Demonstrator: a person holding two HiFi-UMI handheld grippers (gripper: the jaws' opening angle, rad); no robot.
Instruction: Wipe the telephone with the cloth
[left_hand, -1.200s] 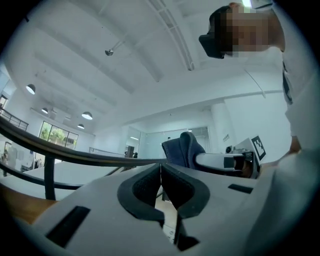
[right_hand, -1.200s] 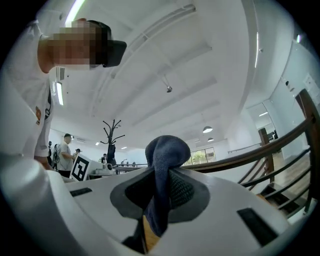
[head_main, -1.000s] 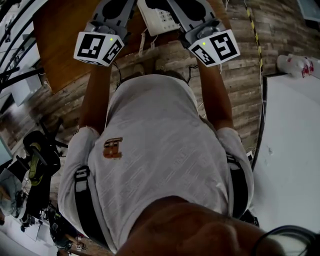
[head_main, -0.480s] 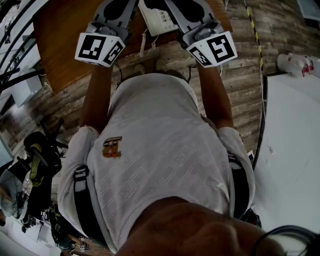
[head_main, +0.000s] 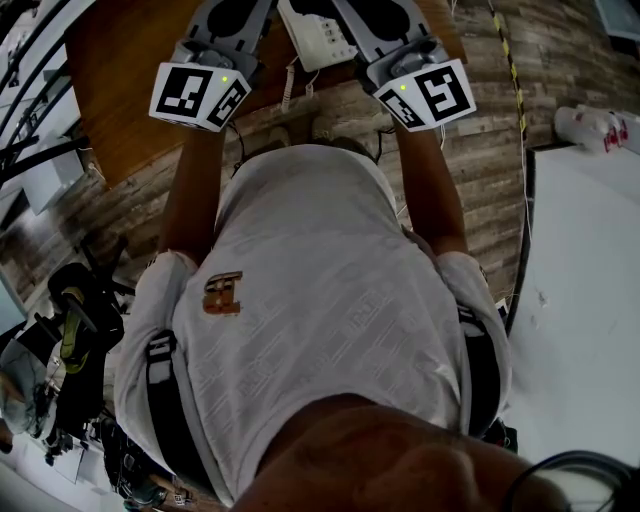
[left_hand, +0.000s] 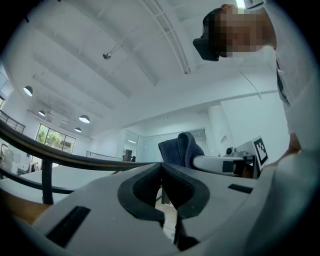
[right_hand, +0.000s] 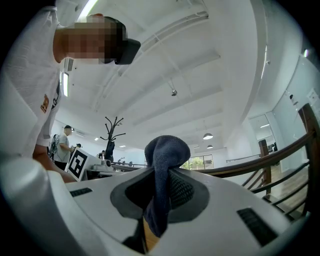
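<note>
The white telephone (head_main: 318, 38) lies on a brown wooden table (head_main: 120, 70) at the top of the head view, between my two grippers. Their marker cubes (head_main: 198, 95) (head_main: 432, 92) show there, but the jaws run off the top edge. In the left gripper view the left gripper (left_hand: 161, 167) tilts up toward the ceiling, shut with nothing between its pads. The right gripper (right_hand: 162, 172) is shut on a dark blue cloth (right_hand: 166, 155), which bulges above the jaws. That cloth (left_hand: 182, 148) also appears beyond the left jaws.
My own white shirt fills most of the head view. A white table (head_main: 590, 300) with bottles (head_main: 600, 130) stands at the right, and black equipment (head_main: 80, 310) sits on the plank floor at the left. A dark railing (right_hand: 280, 160) and a distant standing person (right_hand: 62, 145) show in the right gripper view.
Almost nothing: both grippers hold their place beside the telephone, with only a slight wobble of the right marker cube.
</note>
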